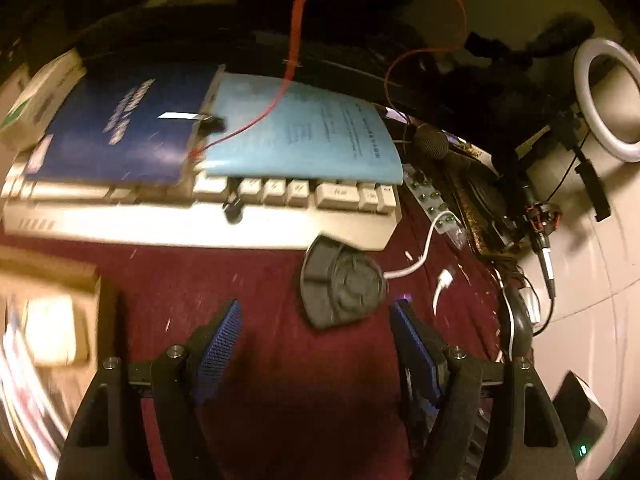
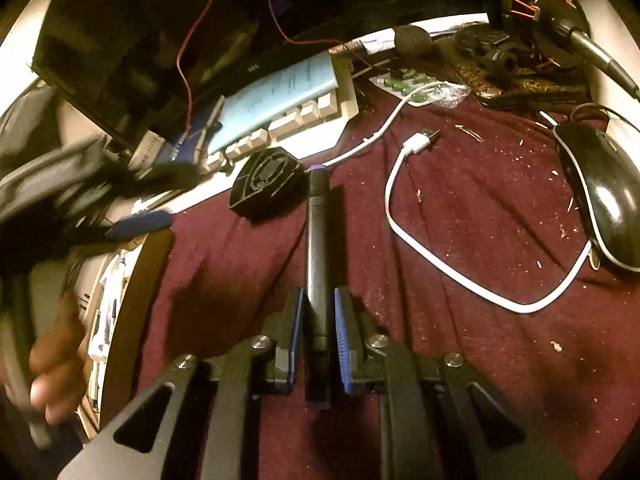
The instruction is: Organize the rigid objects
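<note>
Right wrist view: right gripper [image 2: 318,312] is clamping a slim black marker [image 2: 317,240] at lower centre, tip pointing up-frame toward the black fan cover [image 2: 266,184], evidently for carrying it off. Left wrist view: left gripper [image 1: 316,344] is hanging wide open and empty at lower centre, just below that cover, likely lining up to collect it.

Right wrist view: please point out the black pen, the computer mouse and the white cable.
black pen [image 2: 316,236], right wrist view, middle of barrel
computer mouse [image 2: 600,188], right wrist view, top shell
white cable [image 2: 448,272], right wrist view, loop's lower stretch
</note>
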